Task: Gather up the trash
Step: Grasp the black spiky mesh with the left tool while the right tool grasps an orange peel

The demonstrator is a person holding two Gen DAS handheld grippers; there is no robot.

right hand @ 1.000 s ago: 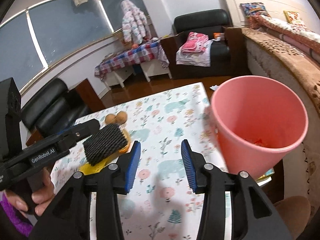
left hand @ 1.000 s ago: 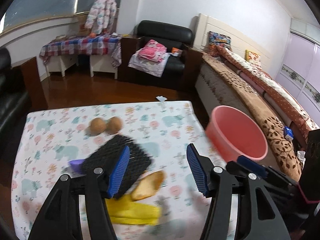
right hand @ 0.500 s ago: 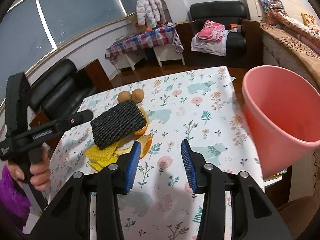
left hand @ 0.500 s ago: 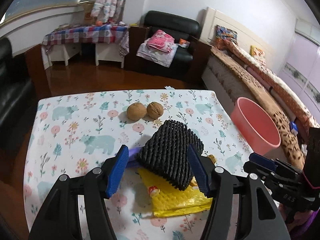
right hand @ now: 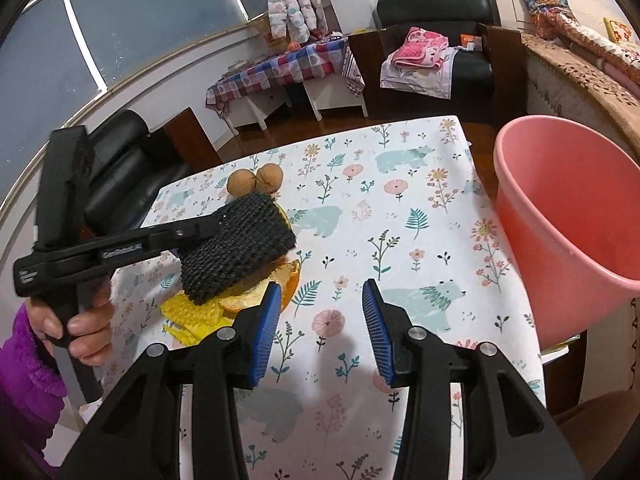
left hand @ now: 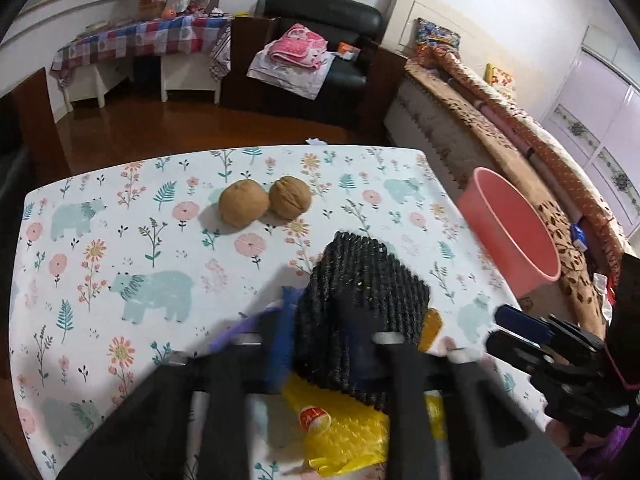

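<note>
Tablecloth with bears and flowers covers the table, and a pink bucket stands at its right edge. Near the front left a black foam net lies on yellow wrapping and orange peel, with two walnuts just beyond. The left gripper has just closed its jaws and now pinches the net between them, while the right gripper hangs above bare cloth with its jaws parted, touching nothing.
</note>
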